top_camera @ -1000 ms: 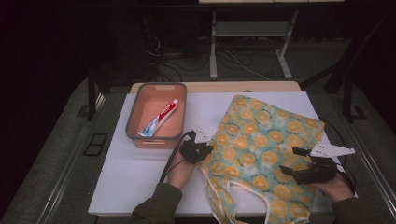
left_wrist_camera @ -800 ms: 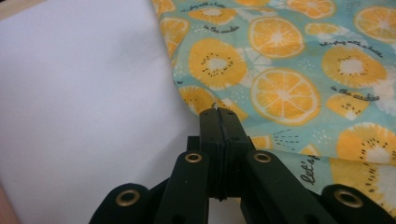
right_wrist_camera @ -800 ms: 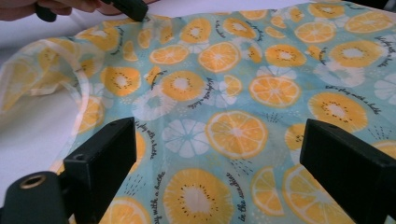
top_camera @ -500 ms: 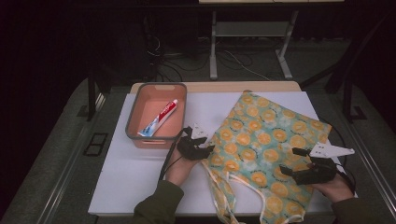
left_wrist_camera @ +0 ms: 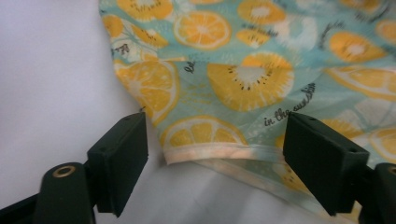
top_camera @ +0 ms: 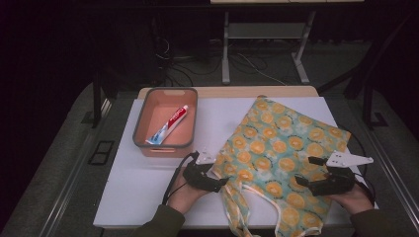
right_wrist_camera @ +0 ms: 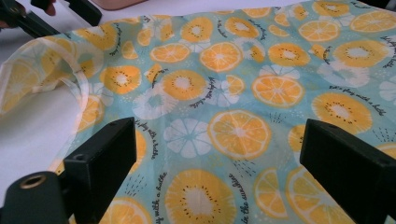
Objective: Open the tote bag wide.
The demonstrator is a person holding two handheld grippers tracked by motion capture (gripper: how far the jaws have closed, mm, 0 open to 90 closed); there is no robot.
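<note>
Fruit-print cloth bag [top_camera: 284, 153] lying flat on the white table top [top_camera: 133, 182], its 2 handle straps [top_camera: 247, 207] trailing toward the person. Left gripper [top_camera: 217, 183] at the bag's near left corner; its jaws have just been opening and stand wide, the hemmed edge [left_wrist_camera: 210, 151] between them but unpressed. Right gripper [top_camera: 309, 181] over the bag's right part, jaws wide, gripping nothing. Beyond the left gripper: orange tray [top_camera: 143, 129] holding 1 toothpaste tube [top_camera: 170, 123].

The high view is dim, with black surroundings; light falls on the white table [top_camera: 148, 197]. Both gripper views are bright, slightly soft up close.
</note>
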